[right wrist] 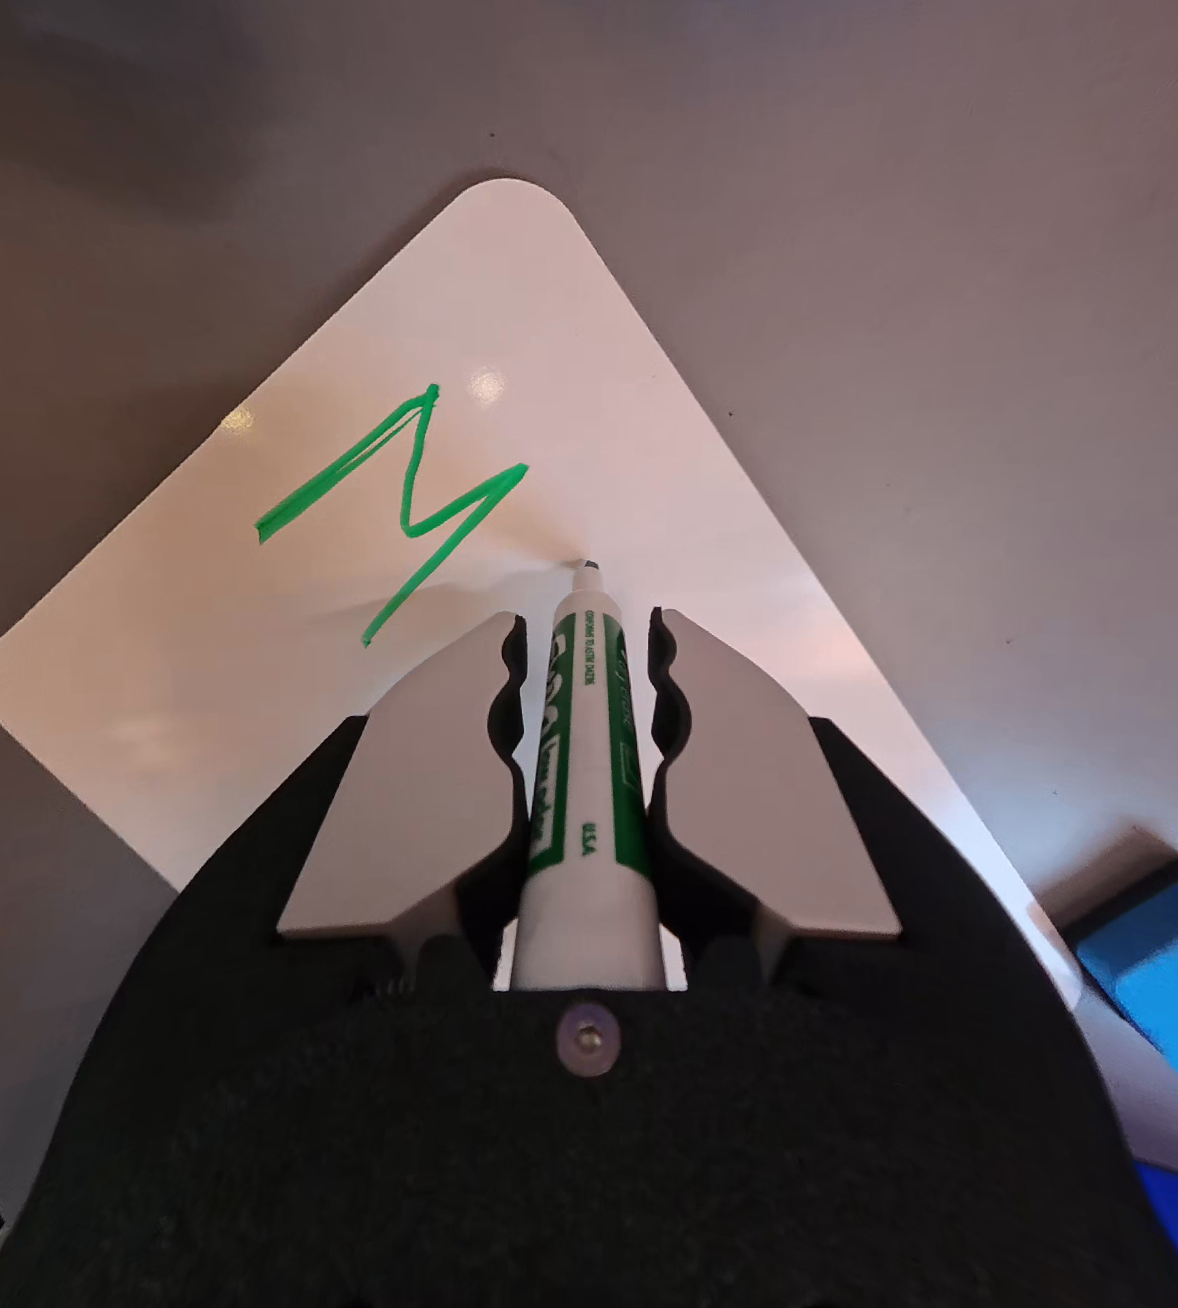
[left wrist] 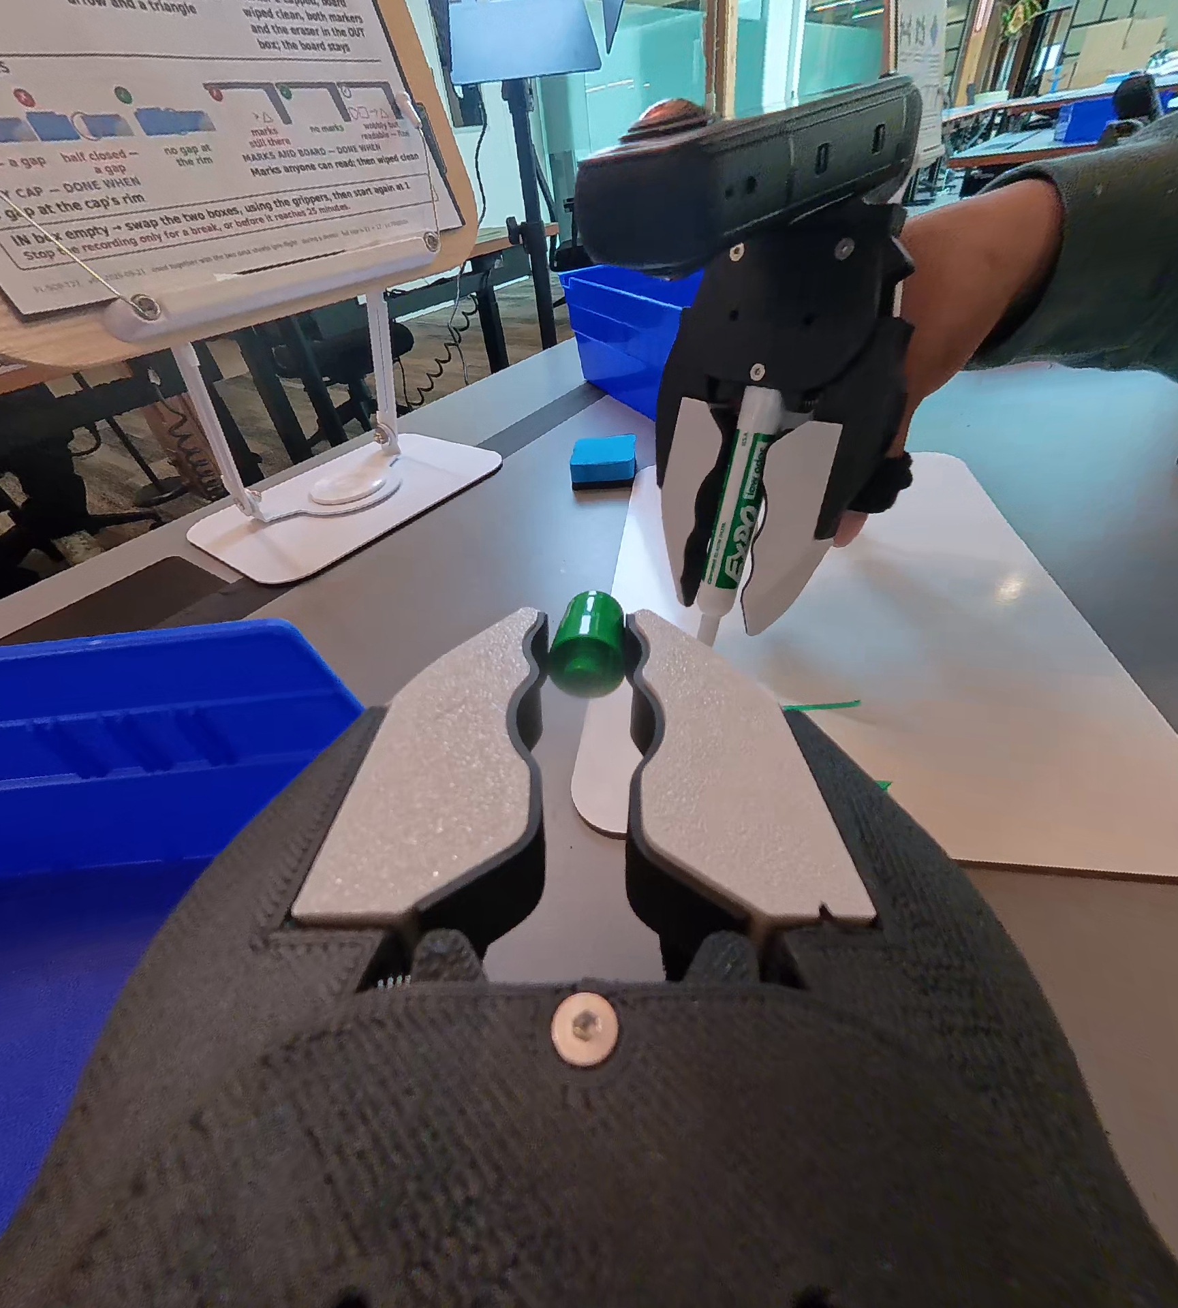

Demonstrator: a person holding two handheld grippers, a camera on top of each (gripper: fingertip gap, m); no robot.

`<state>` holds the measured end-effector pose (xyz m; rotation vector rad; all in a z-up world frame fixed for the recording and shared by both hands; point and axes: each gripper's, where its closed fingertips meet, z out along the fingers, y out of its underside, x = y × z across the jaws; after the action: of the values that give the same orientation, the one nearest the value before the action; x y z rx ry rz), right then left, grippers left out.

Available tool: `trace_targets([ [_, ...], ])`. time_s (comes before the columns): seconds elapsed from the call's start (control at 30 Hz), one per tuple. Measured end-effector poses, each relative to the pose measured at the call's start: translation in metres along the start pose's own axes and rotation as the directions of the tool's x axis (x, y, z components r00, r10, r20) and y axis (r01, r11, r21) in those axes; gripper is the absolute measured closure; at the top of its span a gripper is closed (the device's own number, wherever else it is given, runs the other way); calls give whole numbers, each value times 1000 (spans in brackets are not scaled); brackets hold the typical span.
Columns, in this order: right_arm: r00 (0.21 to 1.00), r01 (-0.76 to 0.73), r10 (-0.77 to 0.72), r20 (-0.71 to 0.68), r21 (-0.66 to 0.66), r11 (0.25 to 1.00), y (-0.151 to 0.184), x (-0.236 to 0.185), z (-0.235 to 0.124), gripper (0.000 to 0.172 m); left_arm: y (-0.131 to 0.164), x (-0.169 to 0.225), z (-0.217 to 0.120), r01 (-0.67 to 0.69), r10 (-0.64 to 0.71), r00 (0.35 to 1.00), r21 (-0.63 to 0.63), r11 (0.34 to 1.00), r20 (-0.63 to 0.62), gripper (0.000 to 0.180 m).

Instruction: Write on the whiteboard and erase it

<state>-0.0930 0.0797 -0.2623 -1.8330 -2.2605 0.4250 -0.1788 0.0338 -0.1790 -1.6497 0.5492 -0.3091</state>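
Left wrist view: left tool [left wrist: 587, 655] clamped on a green marker cap [left wrist: 586, 647], just off the whiteboard's [left wrist: 961, 708] near-left corner, over the grey desk [left wrist: 487, 566]. Beyond the whiteboard's far-left corner — a blue eraser [left wrist: 603, 461] on the desk.

Right wrist view: right tool [right wrist: 587, 637] clamped on the green-and-white marker [right wrist: 582, 764], tip down at the whiteboard [right wrist: 642, 396] — beside a green zigzag mark [right wrist: 402, 495] near the whiteboard's middle. Eraser [right wrist: 1166, 977] just off the whiteboard's edge.

White whiteboard [right wrist: 642, 396] bearing a green zigzag mark [right wrist: 409, 509]. White marker [right wrist: 589, 743] with green label; glossy green cap [left wrist: 586, 647]. Blue-and-black eraser [left wrist: 603, 461].
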Motion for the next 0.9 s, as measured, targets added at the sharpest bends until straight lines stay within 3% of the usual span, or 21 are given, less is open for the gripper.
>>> trace_targets([
  [0.2, 1000, 14, -13, 24, -44, 999, 6, -9, 0, 137, 0, 0, 0, 1, -1, 1000, -1, 1000, -1, 160],
  [0.5, 993, 81, -73, 93, -94, 992, 32, -61, -9, 138, 1, 1, 1, 2, -2, 1000, -4, 1000, -4, 160],
  [0.67, 999, 40, -40, 9, -7, 999, 8, -28, -14, 137, 0, 1, 1, -2, 2, 1000, -2, 1000, -3, 160],
  [0.9, 1000, 17, -17, -1, -19, 1000, -2, -2, -2, 137, 0, 0, 0, 8, -8, 1000, -3, 1000, -12, 160],
])
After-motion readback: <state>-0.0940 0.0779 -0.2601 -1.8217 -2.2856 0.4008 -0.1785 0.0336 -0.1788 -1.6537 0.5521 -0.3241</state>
